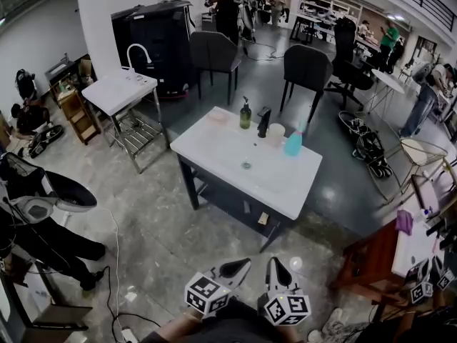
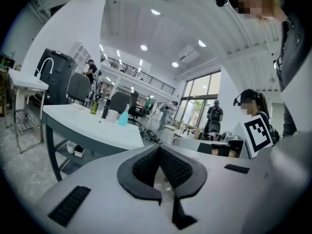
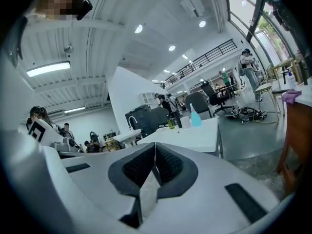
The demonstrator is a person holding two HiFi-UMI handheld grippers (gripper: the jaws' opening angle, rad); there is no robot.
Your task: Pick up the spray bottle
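Observation:
The turquoise spray bottle [image 1: 293, 143] stands upright near the far right edge of a white sink counter [image 1: 232, 159], beside a white cup [image 1: 275, 134], a black faucet [image 1: 263, 122] and a green soap bottle [image 1: 245, 114]. Both grippers hover low over the floor, well short of the counter. My left gripper [image 1: 245, 263] and right gripper [image 1: 275, 261] are side by side, both shut with nothing between the pads. The left gripper view shows the spray bottle [image 2: 123, 116] far ahead beyond the shut left gripper [image 2: 158, 147]. In the right gripper view the spray bottle [image 3: 195, 117] stands past the shut right gripper [image 3: 155, 144].
A second white basin stand [image 1: 118, 91] stands to the left, with a black cabinet [image 1: 161, 38] behind it. Two dark chairs [image 1: 307, 66] are behind the counter. A wooden table [image 1: 371, 256] is close on the right. Cables [image 1: 114, 291] lie on the floor at left. People are at the back.

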